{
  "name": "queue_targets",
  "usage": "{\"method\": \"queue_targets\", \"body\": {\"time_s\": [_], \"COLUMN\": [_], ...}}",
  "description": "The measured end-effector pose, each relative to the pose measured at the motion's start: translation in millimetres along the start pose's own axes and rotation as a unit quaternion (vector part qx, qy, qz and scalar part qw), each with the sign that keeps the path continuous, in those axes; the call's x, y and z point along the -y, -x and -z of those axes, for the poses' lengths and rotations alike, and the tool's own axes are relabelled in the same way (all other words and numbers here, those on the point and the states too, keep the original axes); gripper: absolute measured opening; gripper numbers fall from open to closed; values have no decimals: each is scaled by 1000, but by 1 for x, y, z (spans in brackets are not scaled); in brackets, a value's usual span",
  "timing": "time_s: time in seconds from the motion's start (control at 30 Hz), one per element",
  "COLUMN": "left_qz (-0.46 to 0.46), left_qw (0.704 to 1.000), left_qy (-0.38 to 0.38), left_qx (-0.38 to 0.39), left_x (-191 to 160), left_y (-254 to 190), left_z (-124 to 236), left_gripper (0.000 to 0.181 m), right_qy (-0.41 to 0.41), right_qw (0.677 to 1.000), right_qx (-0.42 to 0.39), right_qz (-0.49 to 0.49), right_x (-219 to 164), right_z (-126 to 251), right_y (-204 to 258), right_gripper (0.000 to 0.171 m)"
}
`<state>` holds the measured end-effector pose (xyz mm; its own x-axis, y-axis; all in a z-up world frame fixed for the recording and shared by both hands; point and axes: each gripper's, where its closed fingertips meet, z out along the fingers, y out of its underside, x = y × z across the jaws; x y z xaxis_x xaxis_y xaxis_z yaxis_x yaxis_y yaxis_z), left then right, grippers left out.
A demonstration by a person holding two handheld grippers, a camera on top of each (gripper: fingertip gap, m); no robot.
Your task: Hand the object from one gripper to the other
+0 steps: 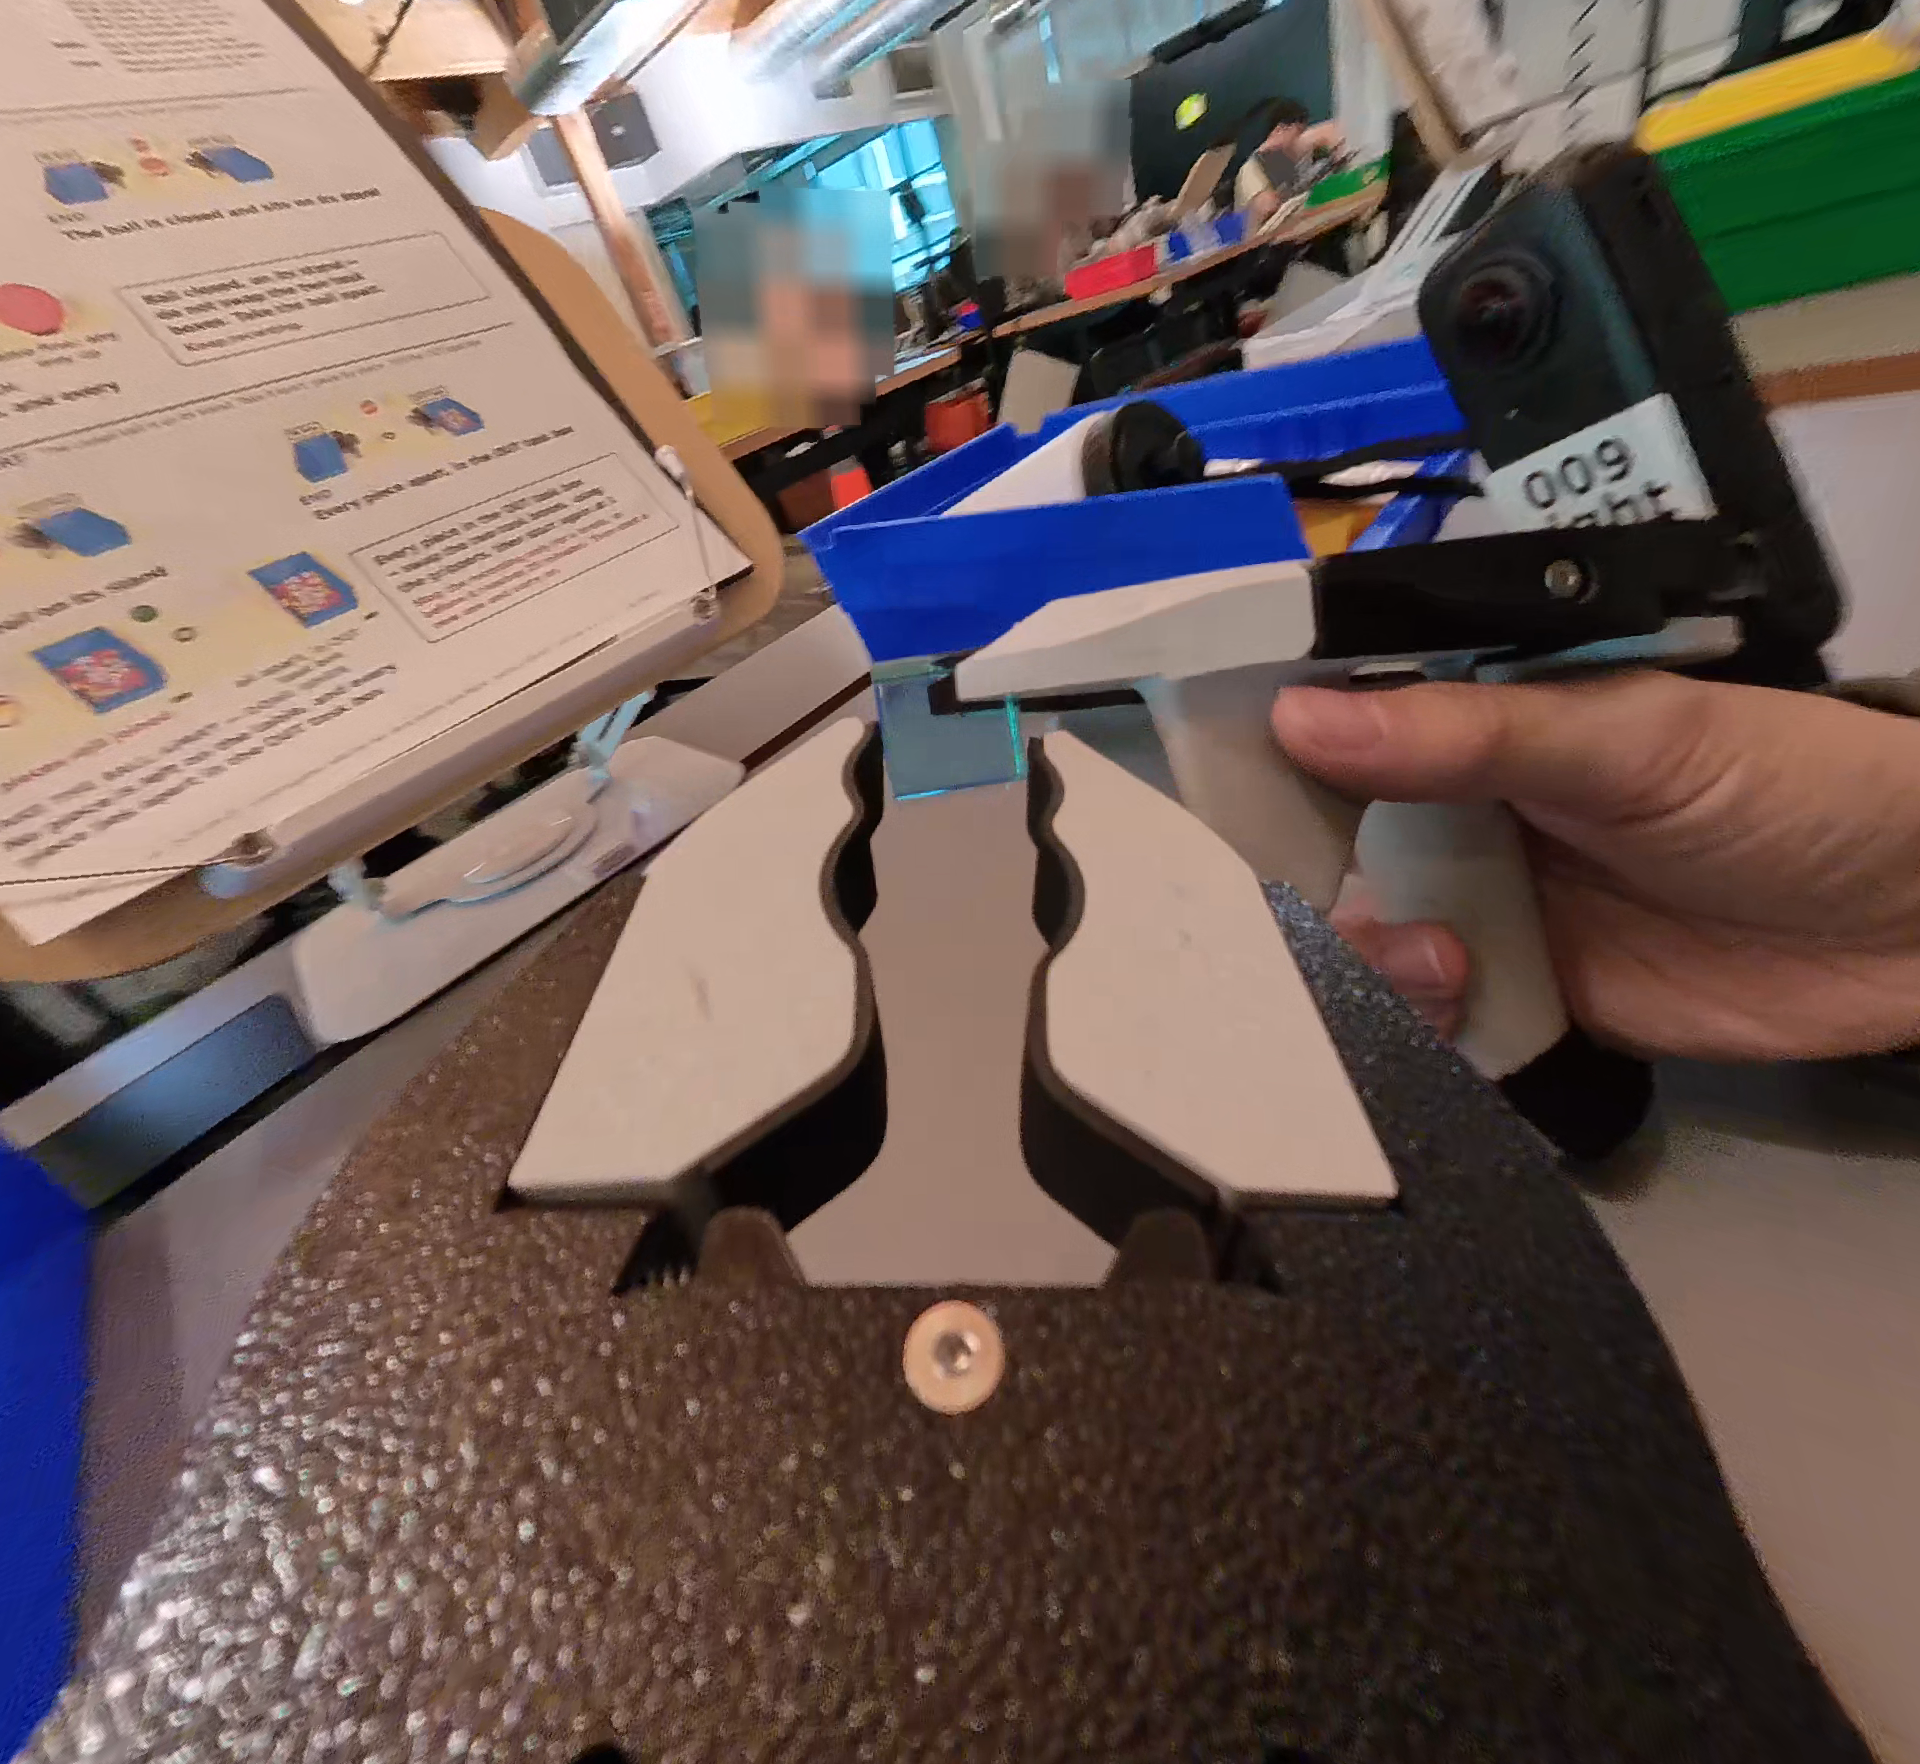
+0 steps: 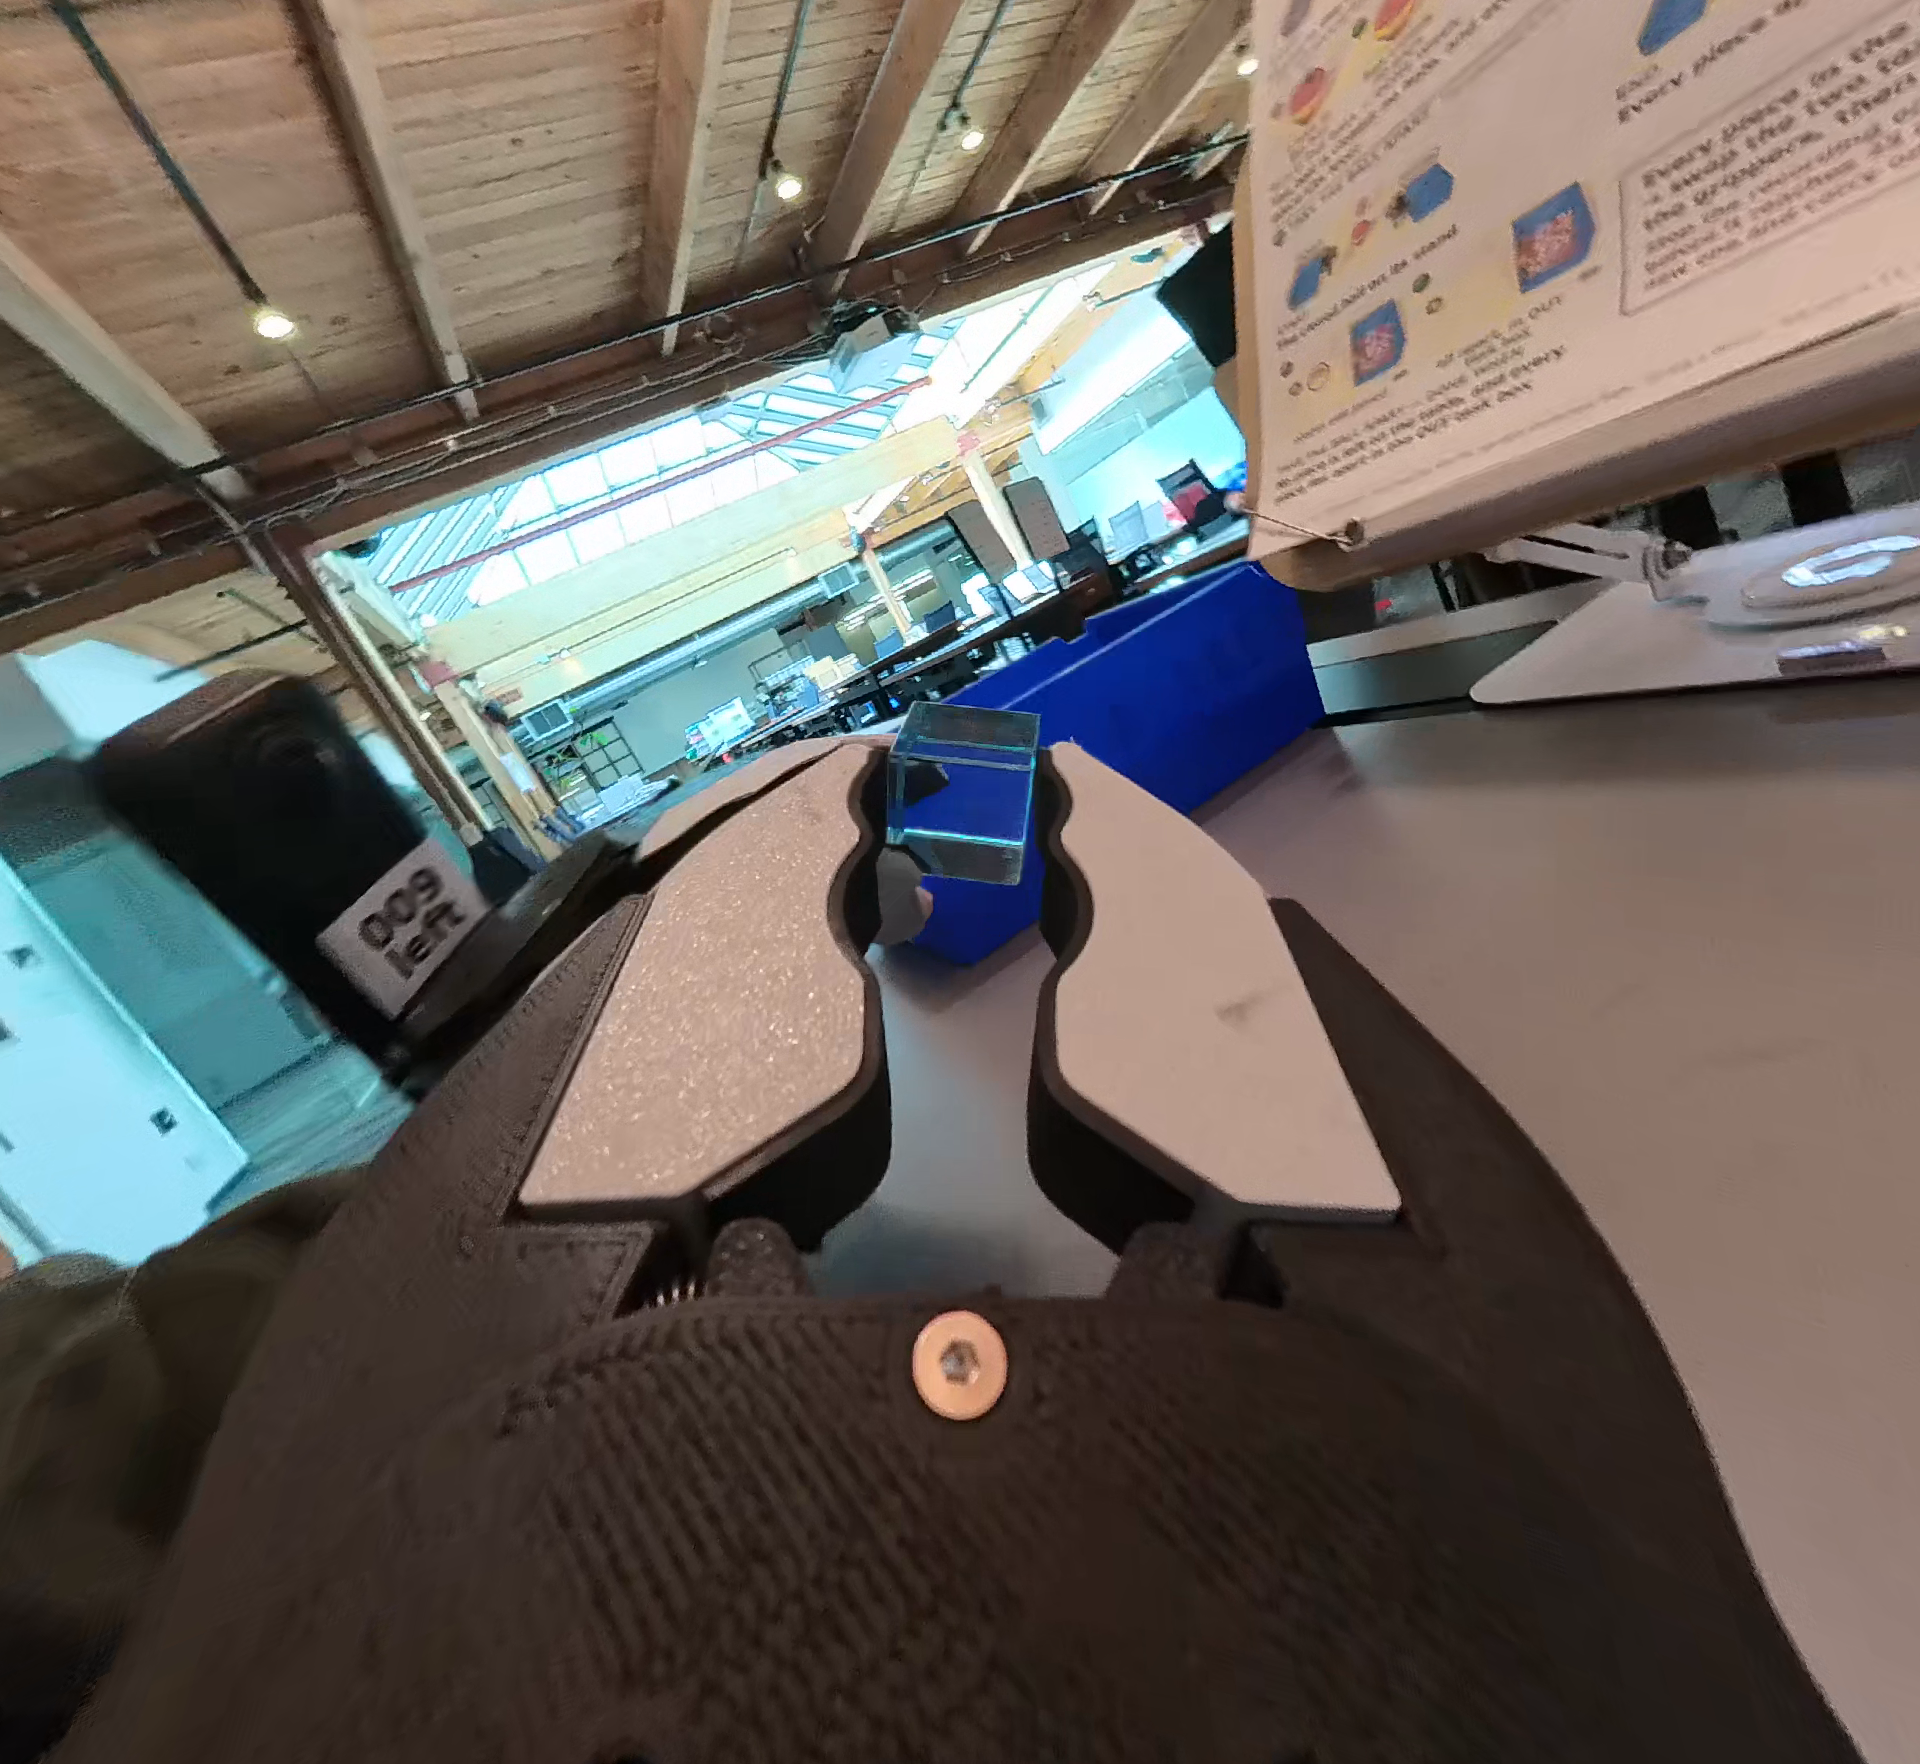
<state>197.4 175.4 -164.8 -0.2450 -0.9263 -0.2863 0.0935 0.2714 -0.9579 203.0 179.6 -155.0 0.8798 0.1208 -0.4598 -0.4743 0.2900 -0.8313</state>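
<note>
Right wrist view: clear cube (image 2: 961,795) clamped at right claw (image 2: 961,805) tips, held above the surface — left claw (image 1: 951,769) apart around it; close squarely before releasing.

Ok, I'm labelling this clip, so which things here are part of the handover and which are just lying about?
Part of the job:
- small clear glass-like cube, in mid-air between both sets of fingertips
- left hand-held gripper
- right hand-held gripper

Lying about:
- blue plastic bin
- white roll inside it
- printed paper sheet on a tilted stand
</note>
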Motion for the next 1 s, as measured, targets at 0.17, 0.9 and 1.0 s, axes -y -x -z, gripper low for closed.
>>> {"method": "queue_targets", "body": {"time_s": [0.17, 0.9, 1.0], "left_qz": [164, -16, -75], "left_qw": [971, 994, 995], "left_qy": [-61, -64, -50], "left_qx": [-161, -87, -45], "left_x": [12, 8, 5], "left_y": [-2, -8, -13], "left_z": [14, 11, 5], "left_gripper": [26, 37, 37], "right_qy": [18, 13, -4], "right_qw": [997, 998, 996], "right_qx": [72, 9, 23], "right_qz": [-6, -62, -90], "right_x": [13, 4, 6], "right_z": [6, 5, 4], "right_y": [12, -9, -5], "right_gripper": [47, 26, 26]}}
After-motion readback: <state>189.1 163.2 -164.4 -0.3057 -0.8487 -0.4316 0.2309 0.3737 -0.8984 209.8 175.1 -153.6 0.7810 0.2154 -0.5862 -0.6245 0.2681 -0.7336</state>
